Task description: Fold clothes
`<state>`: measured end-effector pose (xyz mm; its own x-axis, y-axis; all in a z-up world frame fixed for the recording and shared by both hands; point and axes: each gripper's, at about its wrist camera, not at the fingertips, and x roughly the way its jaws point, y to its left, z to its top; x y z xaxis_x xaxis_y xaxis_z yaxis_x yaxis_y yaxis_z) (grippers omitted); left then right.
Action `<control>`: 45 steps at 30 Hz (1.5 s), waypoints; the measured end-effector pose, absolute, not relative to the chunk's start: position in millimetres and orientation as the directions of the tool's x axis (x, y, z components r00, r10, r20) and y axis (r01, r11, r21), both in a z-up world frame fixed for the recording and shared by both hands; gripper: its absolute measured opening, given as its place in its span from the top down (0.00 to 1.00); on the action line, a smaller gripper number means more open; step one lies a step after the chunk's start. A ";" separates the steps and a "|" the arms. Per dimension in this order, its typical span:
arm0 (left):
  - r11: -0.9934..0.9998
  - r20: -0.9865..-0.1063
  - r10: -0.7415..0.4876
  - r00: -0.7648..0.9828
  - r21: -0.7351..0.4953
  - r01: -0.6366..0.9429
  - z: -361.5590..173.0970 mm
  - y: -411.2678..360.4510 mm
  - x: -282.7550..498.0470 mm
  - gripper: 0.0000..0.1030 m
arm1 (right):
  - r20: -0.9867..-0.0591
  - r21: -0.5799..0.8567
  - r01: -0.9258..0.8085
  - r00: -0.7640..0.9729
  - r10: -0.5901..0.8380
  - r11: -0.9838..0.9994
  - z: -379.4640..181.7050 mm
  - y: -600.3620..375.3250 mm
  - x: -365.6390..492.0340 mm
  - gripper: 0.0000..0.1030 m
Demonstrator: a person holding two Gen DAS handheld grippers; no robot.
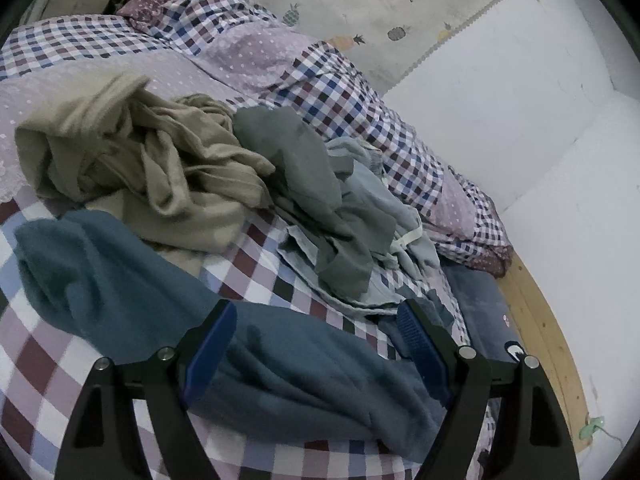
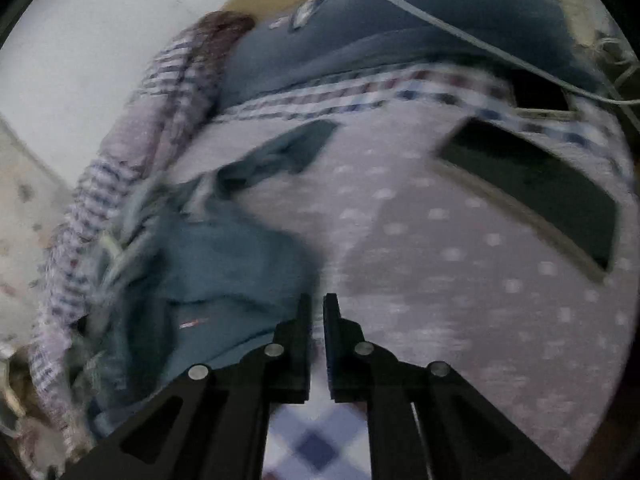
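In the left wrist view a teal fleece garment (image 1: 168, 296) lies across the checked bedsheet (image 1: 48, 360) in the foreground. My left gripper (image 1: 316, 340) is open, its blue-padded fingers (image 1: 212, 344) straddling the fleece just above it. Behind lie a crumpled beige garment (image 1: 132, 168), a grey one (image 1: 316, 200) and a pale blue one (image 1: 384, 200). The right wrist view is blurred. There my right gripper (image 2: 317, 308) is shut with only a thin slit between the tips and nothing visible in it. It hovers over the dotted lilac cover (image 2: 440, 260), at the right edge of a teal garment (image 2: 224, 264).
A folded checked quilt (image 1: 332, 92) runs along the white wall (image 1: 520, 120). A wooden bed edge (image 1: 540, 320) shows at the right. In the right wrist view, a dark flat rectangular object (image 2: 532, 196), a blue-grey cushion (image 2: 400, 20) and a white cable (image 2: 460, 28) lie ahead.
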<state>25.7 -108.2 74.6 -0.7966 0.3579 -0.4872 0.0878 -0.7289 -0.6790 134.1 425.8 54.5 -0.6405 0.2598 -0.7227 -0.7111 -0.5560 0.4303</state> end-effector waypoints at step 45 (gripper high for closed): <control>-0.535 -0.305 0.706 -0.639 -0.821 -0.199 80.7 -60.8 47.7 0.17 | -0.379 0.212 0.708 -0.576 -0.724 -0.674 146.6 154.5 149.5 0.93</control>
